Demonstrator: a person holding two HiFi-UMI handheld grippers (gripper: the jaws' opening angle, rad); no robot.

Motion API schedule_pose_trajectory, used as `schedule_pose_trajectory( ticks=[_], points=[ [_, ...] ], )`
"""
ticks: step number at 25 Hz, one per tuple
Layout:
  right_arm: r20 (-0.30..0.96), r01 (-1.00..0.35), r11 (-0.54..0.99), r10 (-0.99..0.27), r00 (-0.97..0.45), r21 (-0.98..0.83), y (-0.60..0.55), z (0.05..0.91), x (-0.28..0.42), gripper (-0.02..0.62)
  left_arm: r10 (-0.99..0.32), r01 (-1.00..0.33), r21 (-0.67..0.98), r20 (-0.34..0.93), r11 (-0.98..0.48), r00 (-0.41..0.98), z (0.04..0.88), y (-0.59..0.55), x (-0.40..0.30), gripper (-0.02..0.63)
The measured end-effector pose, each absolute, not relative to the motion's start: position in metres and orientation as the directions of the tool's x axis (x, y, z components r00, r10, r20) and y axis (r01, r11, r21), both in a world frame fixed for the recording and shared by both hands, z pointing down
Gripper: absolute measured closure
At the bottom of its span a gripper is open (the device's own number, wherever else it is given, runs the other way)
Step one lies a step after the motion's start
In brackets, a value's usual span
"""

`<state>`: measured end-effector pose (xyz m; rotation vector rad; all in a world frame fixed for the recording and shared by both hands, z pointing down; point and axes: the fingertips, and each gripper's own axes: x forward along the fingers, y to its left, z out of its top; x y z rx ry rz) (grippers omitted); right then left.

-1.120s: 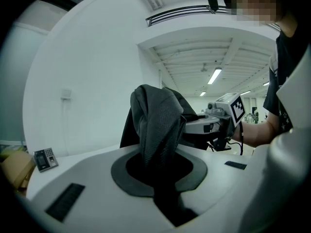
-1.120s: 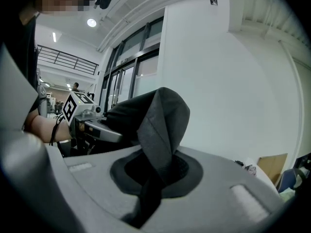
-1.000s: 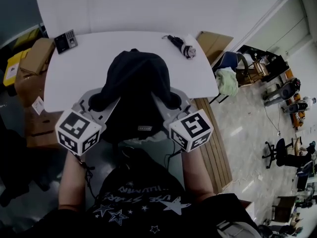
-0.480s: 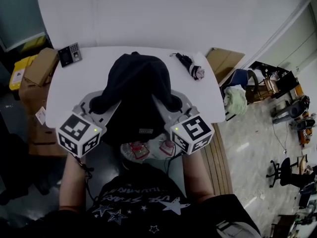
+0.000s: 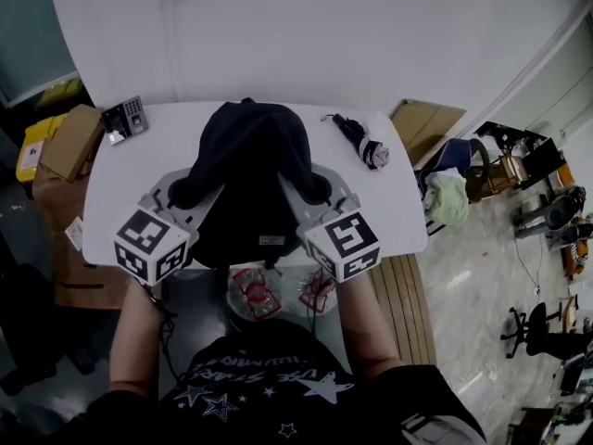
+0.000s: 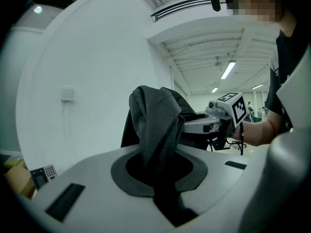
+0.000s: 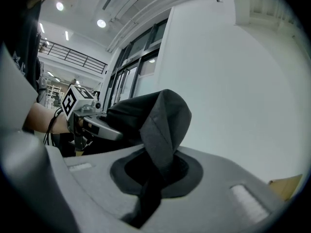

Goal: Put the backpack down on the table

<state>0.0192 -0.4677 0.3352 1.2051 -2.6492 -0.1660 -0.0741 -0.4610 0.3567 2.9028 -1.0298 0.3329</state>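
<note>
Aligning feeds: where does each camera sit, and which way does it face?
Head view: on the head, facing steeply down at table, backpack, left gripper, right gripper; arms, shirt show.
Left gripper view: rides it, looks along jaws clamping backpack fabric; right forearm shows.
Right gripper view: same, mirrored; left forearm shows.
Shared: both gripper views see the backpack and the opposite gripper.

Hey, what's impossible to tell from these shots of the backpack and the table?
Underside of the backpack, head view: its own bulk hides whether it rests on the table.
Buttons of the keypad device, head view: too small to read.
The red-printed items below the table edge, head view: too small to identify.
</note>
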Motion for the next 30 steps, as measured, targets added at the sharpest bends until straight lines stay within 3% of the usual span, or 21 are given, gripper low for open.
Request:
schedule_pose_trajectory(
  ticks=[15, 30],
  points=[
    [0.155, -0.737, 0.652, -0.758, -0.633, 0.176, -0.548, 0.352, 0.022, 0.571, -0.627, -0.636, -0.036, 0.218, -0.771, 0.747, 0.375, -0.543, -0.073, 0.552],
    [0.197, -0.691, 0.69, -0.724, -0.661, 0.217, -0.553, 0.36, -0.004, 0.568, -0.62, -0.636, 0.045, 0.18, -0.77, 0.763, 0.395, -0.547, -0.095, 0.551]
  ],
)
